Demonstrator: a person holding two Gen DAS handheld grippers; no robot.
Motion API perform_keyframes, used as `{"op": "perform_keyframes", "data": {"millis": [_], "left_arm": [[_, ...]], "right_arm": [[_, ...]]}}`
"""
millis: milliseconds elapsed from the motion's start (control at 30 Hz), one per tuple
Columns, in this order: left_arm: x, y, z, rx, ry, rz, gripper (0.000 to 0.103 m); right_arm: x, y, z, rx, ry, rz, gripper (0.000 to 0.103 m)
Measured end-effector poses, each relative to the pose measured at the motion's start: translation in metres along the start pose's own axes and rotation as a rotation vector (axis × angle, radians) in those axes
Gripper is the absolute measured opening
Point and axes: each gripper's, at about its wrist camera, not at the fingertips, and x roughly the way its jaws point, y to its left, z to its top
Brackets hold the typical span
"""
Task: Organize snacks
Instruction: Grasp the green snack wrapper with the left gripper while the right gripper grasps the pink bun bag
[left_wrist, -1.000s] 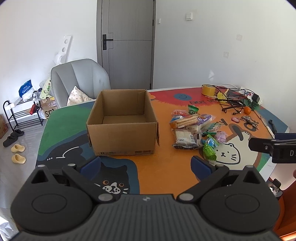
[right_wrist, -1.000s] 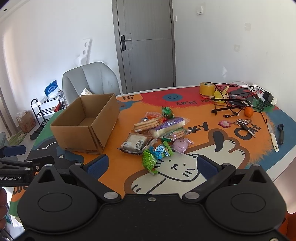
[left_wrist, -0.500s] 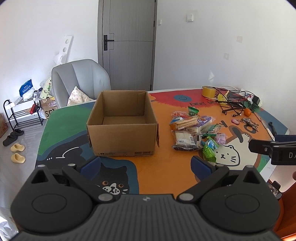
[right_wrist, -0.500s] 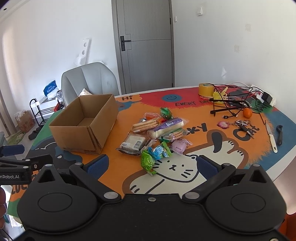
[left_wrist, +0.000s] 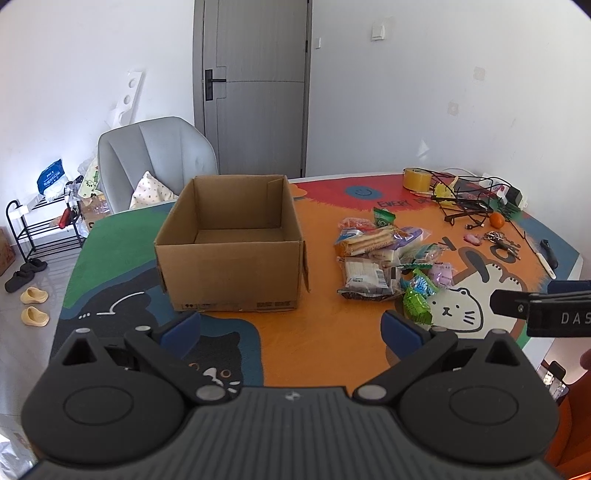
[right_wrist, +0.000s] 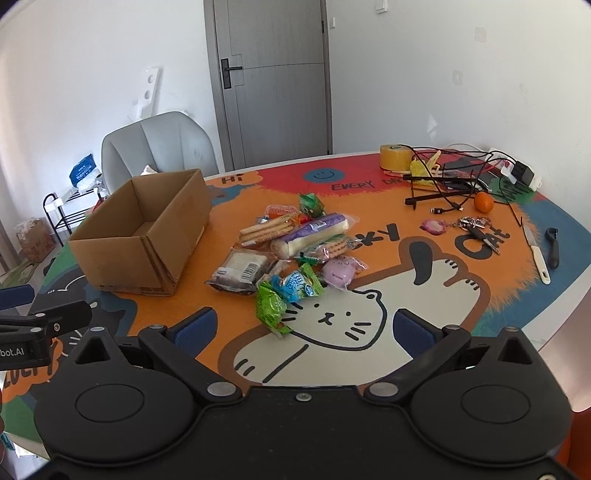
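Between the right gripper's (right_wrist: 301, 326) spread blue pads there is only tabletop: its jaws stand wide and hold nothing, hanging above the near edge of the table (right_wrist: 369, 354). Just ahead of its left pad lies a green packet (right_wrist: 271, 308), the nearest piece of the snack pile (right_wrist: 291, 251), which looks like the likely first pick. Ahead and to the left of the pile sits the box (right_wrist: 147, 229), open-topped, close enough to be the obvious place for the snacks (none seems to be in it yet, so the sorting looks not yet begun).

The left gripper (left_wrist: 290, 326) is likewise wide apart and empty, aimed straight at the box (left_wrist: 229, 240), perhaps to steady it. From there the pile (left_wrist: 391, 258) lies ahead to the right, and the right gripper's finger juts in at the far right edge.

Beyond the pile, well apart from it, are a tape roll (right_wrist: 395, 157), cables (right_wrist: 454, 181), an orange (right_wrist: 483, 202), keys (right_wrist: 476, 225) and a knife (right_wrist: 535, 251); these seem no part of the job.

Packets overlap, so their count and most labels cannot be made out. The near box wall hides part of its floor.
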Motion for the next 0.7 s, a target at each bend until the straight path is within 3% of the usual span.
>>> {"op": "perform_keyframes", "data": {"millis": [233, 700], "left_arm": [[0.024, -0.019, -0.001, -0.009, 0.002, -0.033, 0.102], [0.072, -0.051, -0.003, -0.079, 0.041, -0.100, 0.099]], "right_arm": [[0.021, -0.021, -0.004, 0.042, 0.018, -0.021, 0.103], [0.048, -0.053, -0.005, 0.064, -0.023, 0.063, 0.100]]}}
